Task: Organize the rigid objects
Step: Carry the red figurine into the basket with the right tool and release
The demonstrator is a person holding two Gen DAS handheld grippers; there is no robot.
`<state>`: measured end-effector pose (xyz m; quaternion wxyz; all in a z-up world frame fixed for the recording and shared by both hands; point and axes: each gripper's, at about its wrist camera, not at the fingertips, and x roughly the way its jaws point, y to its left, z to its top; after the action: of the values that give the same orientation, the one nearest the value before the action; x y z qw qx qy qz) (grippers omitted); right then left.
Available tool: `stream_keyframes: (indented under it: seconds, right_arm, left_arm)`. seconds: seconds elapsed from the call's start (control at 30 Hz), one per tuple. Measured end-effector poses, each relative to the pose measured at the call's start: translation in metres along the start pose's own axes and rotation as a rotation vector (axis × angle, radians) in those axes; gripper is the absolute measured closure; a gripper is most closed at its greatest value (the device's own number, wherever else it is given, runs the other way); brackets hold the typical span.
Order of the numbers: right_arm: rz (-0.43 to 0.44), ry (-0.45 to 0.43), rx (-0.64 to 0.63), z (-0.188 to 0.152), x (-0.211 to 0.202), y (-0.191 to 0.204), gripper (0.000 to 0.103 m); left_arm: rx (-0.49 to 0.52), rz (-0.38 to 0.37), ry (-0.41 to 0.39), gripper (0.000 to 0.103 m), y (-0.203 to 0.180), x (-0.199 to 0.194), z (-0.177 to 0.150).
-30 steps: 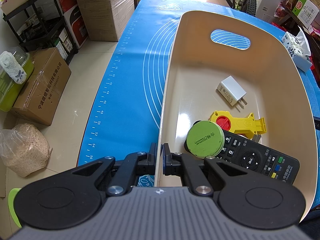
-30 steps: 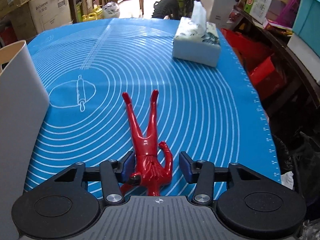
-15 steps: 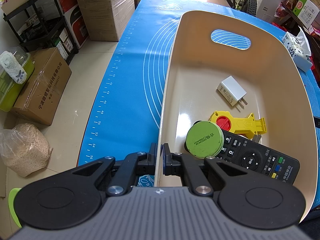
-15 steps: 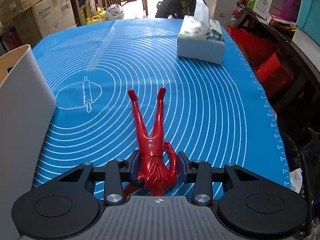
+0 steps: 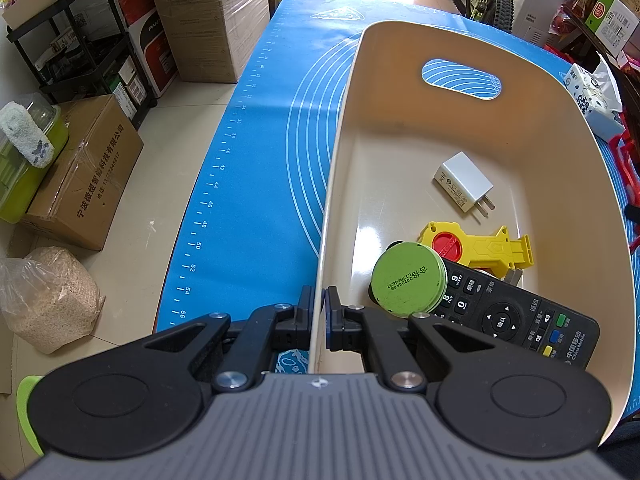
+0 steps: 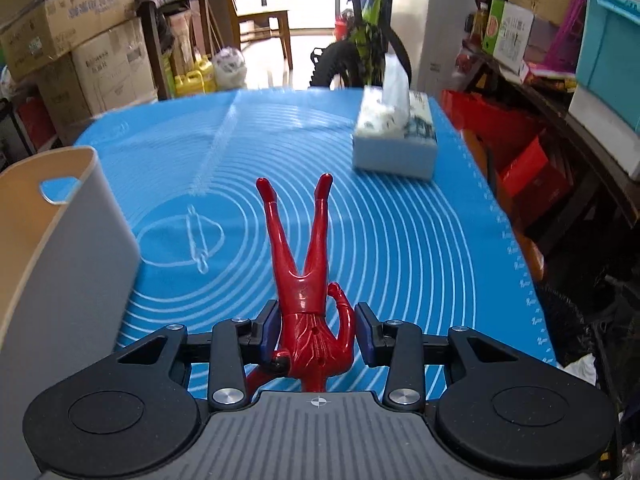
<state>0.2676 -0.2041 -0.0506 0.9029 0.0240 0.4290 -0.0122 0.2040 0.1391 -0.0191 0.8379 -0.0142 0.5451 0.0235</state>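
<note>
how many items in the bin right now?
4 in the cream bin: white charger mid-floor, yellow-red toy nearer, green tin resting partly on the black remote. More may hide beneath them.

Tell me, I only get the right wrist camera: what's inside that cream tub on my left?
Observer: The left wrist view shows four things in the tub: a white charger, a yellow toy, a green tin and a black remote.
Operator: Is anything holding the tub?
Observer: Yes, the left gripper is shut on its near wall, one finger inside and one outside.
Operator: Any room for the red figure?
Observer: The tub's floor beyond the charger, toward the handle hole, is bare.
</note>
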Motion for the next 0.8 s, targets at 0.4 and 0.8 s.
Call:
stream_keyframes:
  seconds: [0.4,0.8]
  right_arm:
    - [0.100,-0.185,-0.051,0.018,-0.058,0.038,0.057]
    - [0.246,-0.272,-0.115,0.023,-0.096,0.104,0.057]
  left_arm:
    - [0.000,-0.001,0.000,0.096,0.000,0.000,0.000]
    - [0.000,0.000,0.000,0.096,0.000,0.000,0.000]
